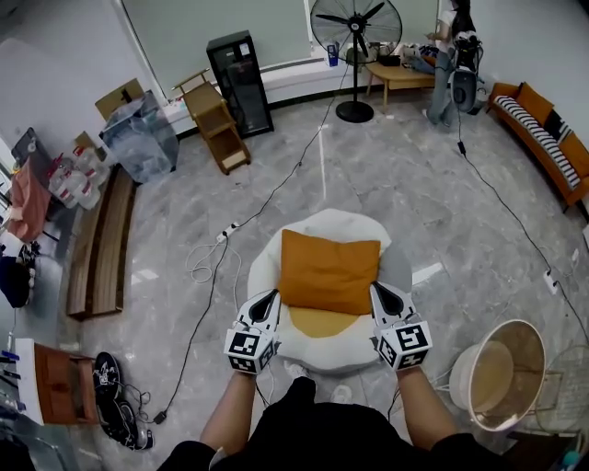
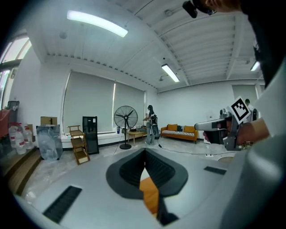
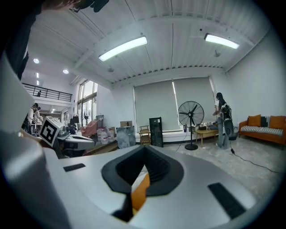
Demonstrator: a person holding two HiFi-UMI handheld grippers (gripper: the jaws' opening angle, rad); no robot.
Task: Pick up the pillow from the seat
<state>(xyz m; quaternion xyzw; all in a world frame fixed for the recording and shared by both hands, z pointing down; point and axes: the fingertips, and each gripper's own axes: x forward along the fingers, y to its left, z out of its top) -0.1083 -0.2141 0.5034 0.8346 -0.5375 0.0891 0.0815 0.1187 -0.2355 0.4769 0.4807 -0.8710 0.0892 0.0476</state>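
A flat, rectangular orange fabric pillow [image 1: 329, 272] sits over the middle of a round white padded seat [image 1: 324, 355], covering most of the seat's mustard-yellow pad [image 1: 320, 323]. Only a curved strip of that pad shows below the pillow's near edge. From the head view I cannot tell whether the pillow's underside still touches the seat. The left tongs [image 1: 273, 296] are pressed together on the pillow's left edge, and the left gripper view shows a fold of orange cloth pinched between the black ribbed pads. The right tongs [image 1: 377, 291] are clamped the same way on the pillow's right edge, with orange fabric caught between their pads in the right gripper view. The person's bare forearms reach down to both tools on either side of the seat. The seat stands on a grey marble floor [image 1: 386, 175], with a round white basket [image 1: 502, 373] just to its right. Well beyond it are a black pedestal fan [image 1: 356, 28], a black glass-fronted cabinet [image 1: 239, 83], a small wooden shelf unit [image 1: 216, 124] and an orange sofa [image 1: 543, 138]. A person [image 1: 451, 60] stands by a low wooden bench [image 1: 398, 75] near the fan.
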